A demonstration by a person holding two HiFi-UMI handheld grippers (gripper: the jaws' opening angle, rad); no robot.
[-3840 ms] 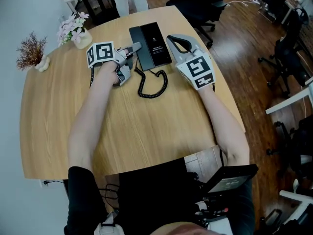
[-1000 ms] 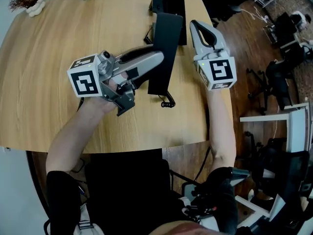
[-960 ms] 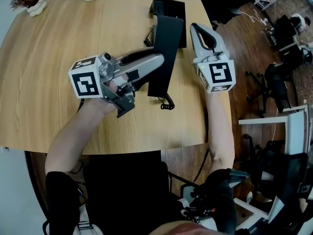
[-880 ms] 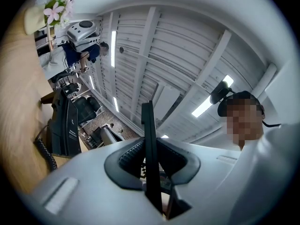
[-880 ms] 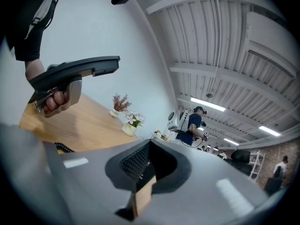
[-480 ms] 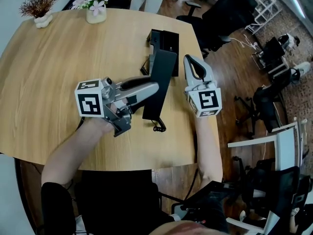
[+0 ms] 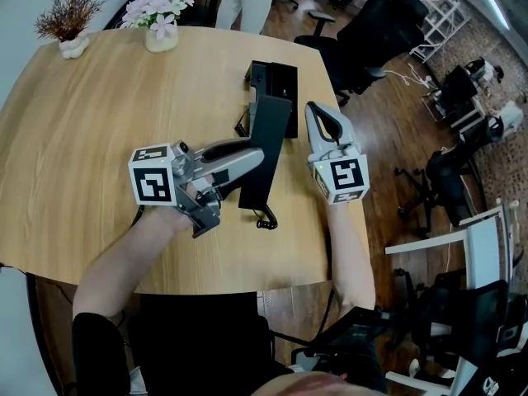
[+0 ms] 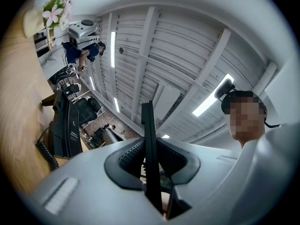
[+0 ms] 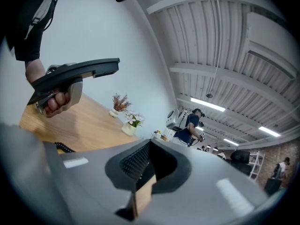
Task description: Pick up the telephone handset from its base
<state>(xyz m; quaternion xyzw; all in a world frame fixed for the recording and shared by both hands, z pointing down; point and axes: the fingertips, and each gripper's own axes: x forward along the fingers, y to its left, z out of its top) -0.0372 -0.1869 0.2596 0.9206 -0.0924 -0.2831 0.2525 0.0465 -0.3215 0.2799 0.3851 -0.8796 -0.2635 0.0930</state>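
On the far left of the round wooden bench (image 7: 74, 139) stand two little pots: one with a dry brown sprig (image 7: 69, 20), and to its right one with pink and white flowers (image 7: 157, 16). They sit well apart from everything else. Next comes my left claw (image 7: 254, 157), one of the two I carry, with its marker cube toward me. It is pinching the one black telephone handset (image 7: 272, 134). In the left gripper view the handset shows edge-on as a thin dark slab, clamped between the ribbed pads (image 8: 133, 156). The handset is off its base and held over the bench, its long side running from near the base back toward me. I count one coiled cord (image 7: 265, 218). It dangles in a short curl from the handset's near end, and another stretch of it shows beside the base. The single black base (image 7: 277, 76) rests close to the far edge of the bench, just beyond the handset's top end. Just to the right of the handset is my right claw (image 7: 315, 110). Its tips are pressed together and it carries nothing, and its own marker cube faces up near the bench edge. Beyond the bench on the right is dark wood floor with several black office chairs (image 7: 375, 31).
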